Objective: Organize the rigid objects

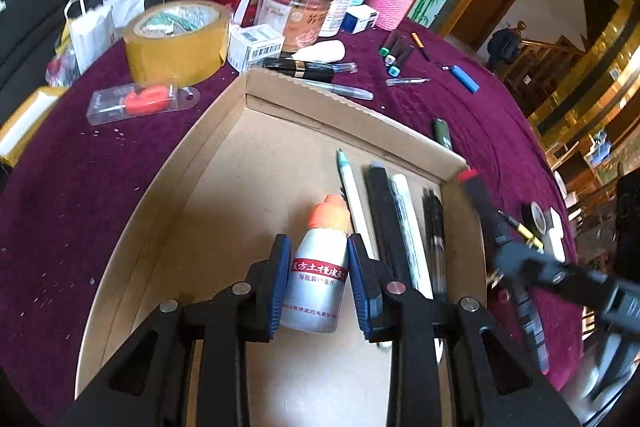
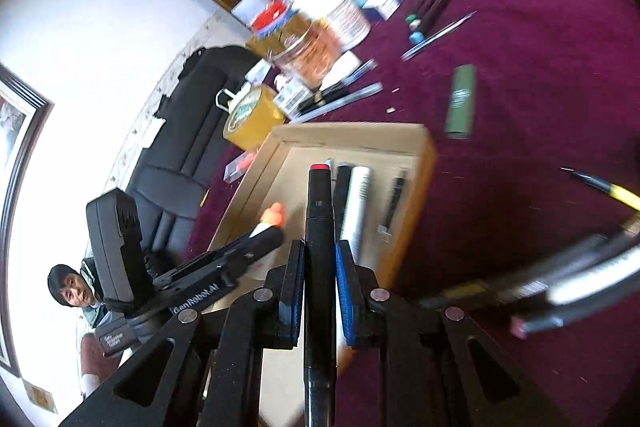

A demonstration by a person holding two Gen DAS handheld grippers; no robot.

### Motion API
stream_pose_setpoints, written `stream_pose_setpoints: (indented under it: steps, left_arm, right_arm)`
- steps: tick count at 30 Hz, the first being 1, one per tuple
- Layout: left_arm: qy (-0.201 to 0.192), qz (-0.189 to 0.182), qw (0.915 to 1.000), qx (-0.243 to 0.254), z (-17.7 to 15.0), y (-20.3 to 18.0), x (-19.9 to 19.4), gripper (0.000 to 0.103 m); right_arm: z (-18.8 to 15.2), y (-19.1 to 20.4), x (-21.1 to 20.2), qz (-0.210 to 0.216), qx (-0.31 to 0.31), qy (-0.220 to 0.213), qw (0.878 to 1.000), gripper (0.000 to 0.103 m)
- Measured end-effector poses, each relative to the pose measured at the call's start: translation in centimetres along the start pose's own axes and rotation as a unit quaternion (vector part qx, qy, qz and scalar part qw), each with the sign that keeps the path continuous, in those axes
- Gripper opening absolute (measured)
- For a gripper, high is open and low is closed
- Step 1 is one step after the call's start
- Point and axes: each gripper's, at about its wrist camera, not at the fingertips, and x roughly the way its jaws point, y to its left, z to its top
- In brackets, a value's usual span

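Observation:
A shallow cardboard box [image 1: 224, 131] lies on the purple tablecloth. My left gripper [image 1: 319, 285] holds a white bottle with an orange cap [image 1: 320, 267] between its blue pads, low over the box floor. Several pens [image 1: 396, 227] lie side by side at the box's right side. My right gripper [image 2: 319, 287] is shut on a black marker with a red end [image 2: 319, 227], held above the box [image 2: 424, 163] over those pens [image 2: 356, 203]. The right gripper and its marker [image 1: 478, 195] show at the box's right wall in the left wrist view.
A roll of tan tape [image 1: 176, 39], a red item in a clear pack [image 1: 140, 101], jars, boxes and a pink cup [image 1: 394, 1] crowd the far table. Loose markers [image 1: 396, 55], a blue lighter [image 1: 464, 77], a green tube [image 2: 462, 103] and a yellow pen [image 2: 616, 191] lie on the cloth.

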Motion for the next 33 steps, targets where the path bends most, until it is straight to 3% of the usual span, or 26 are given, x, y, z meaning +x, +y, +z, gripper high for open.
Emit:
stream_pose_setpoints:
  steps: [7,9,11,15,21,26,30,32,33]
  left_arm:
    - [-0.007,-0.005,0.9987,-0.050,1.7,2.1,0.5,0.028]
    - [-0.014,-0.009,0.9983,-0.055,1.7,2.5,0.0,0.033]
    - [-0.022,-0.018,0.9976,-0.064,1.6,3.0,-0.6,0.050]
    - [-0.036,-0.036,0.9950,-0.086,1.4,3.8,-1.9,0.059]
    - [-0.050,-0.042,0.9940,-0.088,0.7,3.5,-3.7,0.066]
    - [-0.058,-0.042,0.9940,-0.082,0.1,2.7,-5.2,0.071]
    - [-0.074,-0.042,0.9948,-0.056,-0.5,0.8,-6.8,0.071]
    - [-0.079,-0.045,0.9953,-0.034,-0.8,-0.8,-7.3,0.072]
    - [-0.080,-0.046,0.9956,-0.018,-1.0,-1.9,-7.5,0.072]
  right_arm:
    - [2.3,1.0,5.6,-0.016,0.009,0.031,0.999,0.017]
    - [2.6,1.1,6.5,-0.018,0.010,0.036,0.999,0.017]
    - [2.7,1.2,7.1,-0.022,0.010,0.040,0.999,0.018]
    - [3.0,1.1,8.1,-0.027,0.015,0.045,0.998,0.018]
    - [3.0,1.5,7.6,-0.025,0.008,0.036,0.999,0.037]
    - [3.0,2.0,3.1,-0.035,-0.026,-0.012,0.999,0.048]
    - [2.5,1.9,-3.0,-0.078,-0.072,-0.090,0.990,0.051]
    - [1.4,2.2,-7.1,-0.125,-0.114,-0.160,0.973,0.063]
    - [0.4,2.3,-9.4,-0.160,-0.142,-0.207,0.955,0.084]
